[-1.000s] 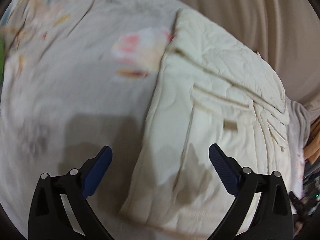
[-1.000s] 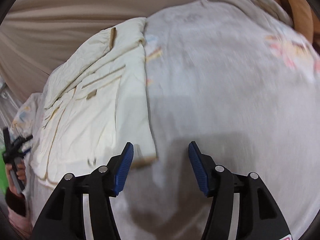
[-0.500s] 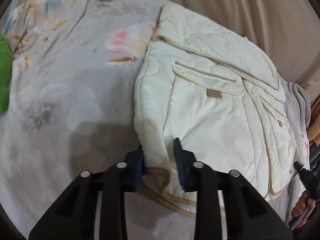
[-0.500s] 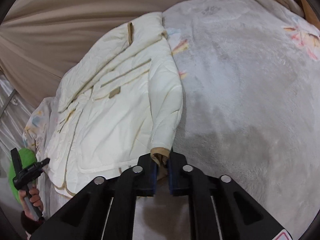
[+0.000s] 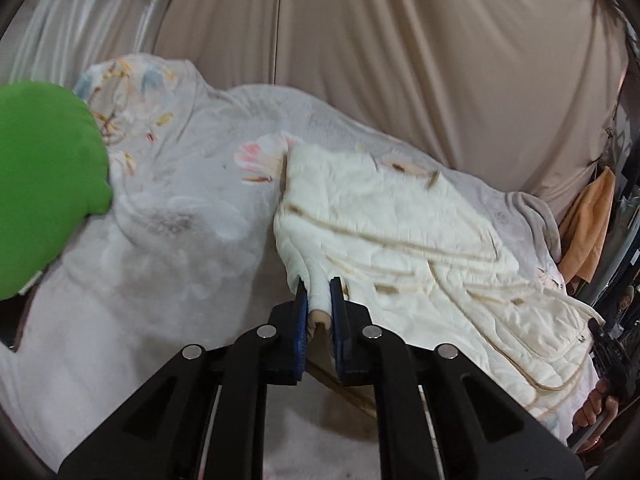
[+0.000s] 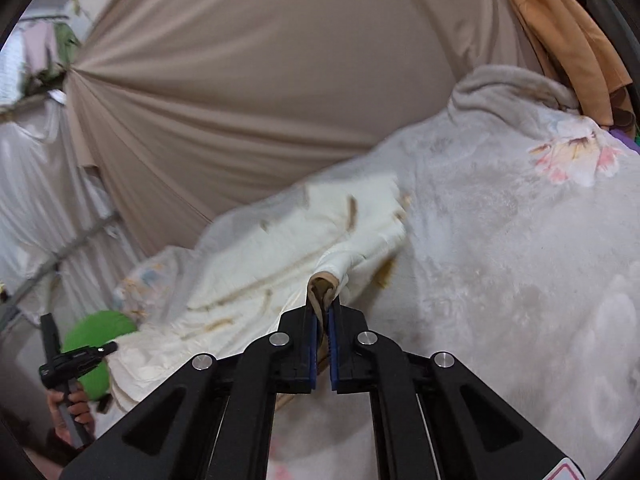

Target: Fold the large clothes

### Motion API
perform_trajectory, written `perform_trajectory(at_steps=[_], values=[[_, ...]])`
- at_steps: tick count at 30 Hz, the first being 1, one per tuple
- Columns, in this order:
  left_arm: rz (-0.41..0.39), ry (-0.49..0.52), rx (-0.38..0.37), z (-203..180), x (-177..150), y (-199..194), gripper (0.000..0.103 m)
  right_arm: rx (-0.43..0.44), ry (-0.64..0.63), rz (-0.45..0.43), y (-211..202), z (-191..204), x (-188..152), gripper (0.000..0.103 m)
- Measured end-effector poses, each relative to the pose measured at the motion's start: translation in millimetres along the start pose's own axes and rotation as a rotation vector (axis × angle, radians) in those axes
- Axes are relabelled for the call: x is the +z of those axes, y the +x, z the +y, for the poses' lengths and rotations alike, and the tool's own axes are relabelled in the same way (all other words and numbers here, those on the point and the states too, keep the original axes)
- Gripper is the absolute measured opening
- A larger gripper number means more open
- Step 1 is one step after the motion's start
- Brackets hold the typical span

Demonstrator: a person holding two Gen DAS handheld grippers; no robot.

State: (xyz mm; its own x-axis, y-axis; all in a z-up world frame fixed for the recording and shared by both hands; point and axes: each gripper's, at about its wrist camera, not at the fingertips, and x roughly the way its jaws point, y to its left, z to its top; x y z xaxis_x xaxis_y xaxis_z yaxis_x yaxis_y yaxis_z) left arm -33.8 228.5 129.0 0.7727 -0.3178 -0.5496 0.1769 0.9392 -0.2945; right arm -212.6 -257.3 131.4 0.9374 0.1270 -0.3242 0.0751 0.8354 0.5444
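Note:
A cream quilted jacket [image 5: 404, 216] with tan trim lies on a grey floral blanket [image 5: 168, 216]. My left gripper [image 5: 319, 294] is shut on the jacket's near hem corner and holds it lifted off the blanket. In the right wrist view the jacket [image 6: 280, 256] stretches away to the left. My right gripper [image 6: 323, 312] is shut on the other tan-edged hem corner, also raised. The right gripper shows in a hand at the left wrist view's right edge [image 5: 608, 364]. The left gripper shows at the right wrist view's lower left [image 6: 68, 360].
A green cushion [image 5: 44, 196] lies at the blanket's left end and also shows in the right wrist view [image 6: 100, 336]. Beige curtains [image 5: 400, 60] hang behind the bed. An orange cloth [image 5: 588, 216] hangs at the right. The blanket [image 6: 520, 260] spreads right of the jacket.
Both grippers went from open above the jacket to shut on its near hem corners. They have since lifted the hem, and the views tilted up toward the curtains.

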Motion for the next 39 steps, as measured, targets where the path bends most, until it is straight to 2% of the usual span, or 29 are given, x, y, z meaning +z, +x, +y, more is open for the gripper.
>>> perform_trajectory(at_steps=[2,4,8,11,15,18,22,26,30,39], values=[[-0.018,0.025,0.017,-6,2,-7,0.01,0.031,-0.015,-0.013,-17,3,-4,0.005],[-0.007,0.051,0.038,-13,1,3,0.01,-0.001,-0.033,0.016,-16,5,-7,0.005],[0.108,0.076,0.091,-15,-15,37,0.01,-0.027,0.028,0.075,3,-8,-23,0.005],[0.15,0.061,0.112,-9,-26,46,0.01,-0.036,0.057,0.102,11,-17,-38,0.005],[0.134,0.033,0.102,-3,-27,36,0.01,-0.028,0.065,0.102,7,-23,-42,0.005],[0.15,0.027,0.12,-4,-30,41,0.01,-0.04,0.05,0.112,8,-27,-43,0.005],[0.15,0.07,0.164,-15,-34,43,0.01,-0.046,0.059,0.104,9,-26,-49,0.005],[0.154,0.071,0.172,-15,-31,47,0.011,-0.048,0.05,0.078,9,-23,-45,0.005],[0.154,0.069,0.177,-16,-27,54,0.011,-0.046,0.081,0.063,19,-23,-40,0.005],[0.175,0.097,0.194,-21,-8,92,0.011,-0.09,0.063,0.066,56,-16,-18,0.005]])
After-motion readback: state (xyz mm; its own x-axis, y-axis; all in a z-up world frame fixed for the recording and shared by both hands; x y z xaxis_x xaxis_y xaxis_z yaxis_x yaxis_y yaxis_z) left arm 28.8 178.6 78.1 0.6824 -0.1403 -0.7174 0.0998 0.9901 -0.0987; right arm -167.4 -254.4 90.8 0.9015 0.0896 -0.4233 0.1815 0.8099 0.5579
